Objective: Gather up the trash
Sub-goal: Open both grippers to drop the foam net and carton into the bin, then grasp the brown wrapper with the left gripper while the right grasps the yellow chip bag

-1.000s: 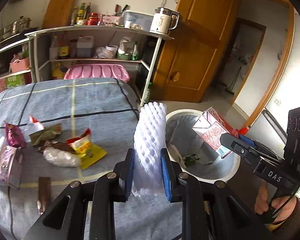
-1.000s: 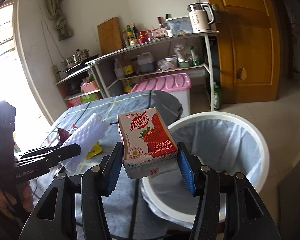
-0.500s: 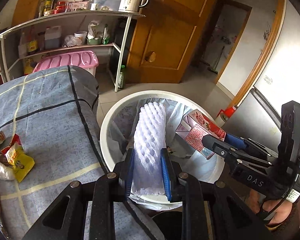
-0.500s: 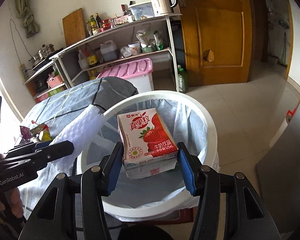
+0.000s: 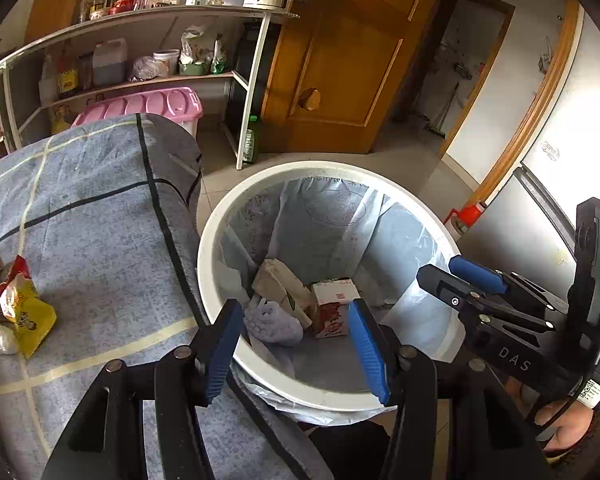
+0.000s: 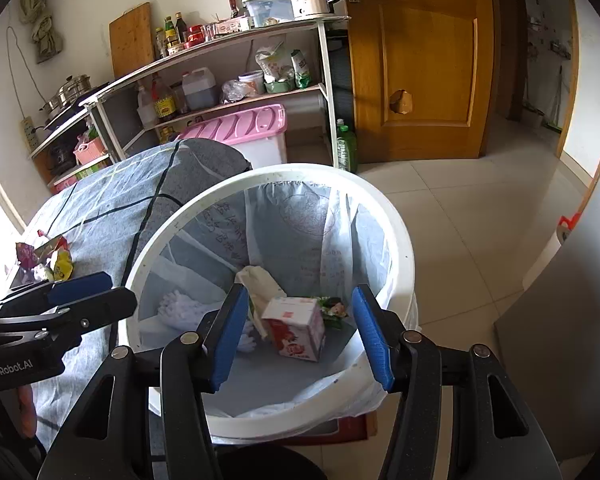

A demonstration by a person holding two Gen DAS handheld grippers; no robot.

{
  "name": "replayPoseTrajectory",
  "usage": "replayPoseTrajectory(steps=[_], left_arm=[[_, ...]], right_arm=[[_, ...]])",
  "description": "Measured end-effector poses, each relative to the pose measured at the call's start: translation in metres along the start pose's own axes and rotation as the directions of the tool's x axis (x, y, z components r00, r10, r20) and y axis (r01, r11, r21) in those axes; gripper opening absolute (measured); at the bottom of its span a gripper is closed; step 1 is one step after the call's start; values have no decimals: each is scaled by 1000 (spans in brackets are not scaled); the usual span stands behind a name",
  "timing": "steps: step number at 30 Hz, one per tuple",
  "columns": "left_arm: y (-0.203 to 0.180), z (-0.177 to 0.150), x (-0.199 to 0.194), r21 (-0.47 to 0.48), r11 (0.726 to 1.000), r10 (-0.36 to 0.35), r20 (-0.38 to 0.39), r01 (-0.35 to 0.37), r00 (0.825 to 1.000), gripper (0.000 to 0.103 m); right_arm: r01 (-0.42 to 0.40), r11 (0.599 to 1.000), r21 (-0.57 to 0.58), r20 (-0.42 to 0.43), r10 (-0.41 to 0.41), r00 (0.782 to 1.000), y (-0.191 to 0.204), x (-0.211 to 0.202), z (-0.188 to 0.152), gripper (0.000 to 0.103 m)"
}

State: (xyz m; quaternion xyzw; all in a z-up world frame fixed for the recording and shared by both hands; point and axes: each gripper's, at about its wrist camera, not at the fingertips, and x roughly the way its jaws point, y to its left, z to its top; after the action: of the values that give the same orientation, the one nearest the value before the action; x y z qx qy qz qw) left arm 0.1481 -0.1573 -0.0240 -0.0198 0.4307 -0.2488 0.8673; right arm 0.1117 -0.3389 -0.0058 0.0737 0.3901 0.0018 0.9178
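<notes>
With both the left gripper (image 5: 296,344) and right gripper (image 6: 300,336) spread empty, the white foam fruit net (image 5: 274,322) and red-and-white strawberry milk carton (image 6: 296,330) lie between their fingers in the white lined plastic bin (image 6: 400,240), while crumpled yellow and red snack wrappers (image 5: 18,308) wait left of the left fingers on the grey checked tablecloth (image 5: 100,240).

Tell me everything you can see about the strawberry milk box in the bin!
The milk box is a small cardboard carton, white and pink-red with a strawberry picture on its side. It lies tipped over at the bottom of the white bin, on the thin plastic liner. A crumpled beige paper scrap leans beside it, and the white foam net lies a little further off. Neither gripper touches it.
</notes>
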Motion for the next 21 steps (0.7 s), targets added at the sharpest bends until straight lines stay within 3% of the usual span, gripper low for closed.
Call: replayPoseTrajectory(steps=[8,15,21], left_arm=[[14,-9,-36,-12,1000,29,63,-29,998,55],[46,-27,-72,-64,991,128,111,-121,986,55],[85,-50,-102,-128,969,229,136,-212,964,55]], right_arm=[[-68,998,0,48,68,997,19,-17,0,55],[-151,987,-59,55,154,986,60,-21,-2,55],[-218,969,-112,31,223,974,101,-13,-7,55]])
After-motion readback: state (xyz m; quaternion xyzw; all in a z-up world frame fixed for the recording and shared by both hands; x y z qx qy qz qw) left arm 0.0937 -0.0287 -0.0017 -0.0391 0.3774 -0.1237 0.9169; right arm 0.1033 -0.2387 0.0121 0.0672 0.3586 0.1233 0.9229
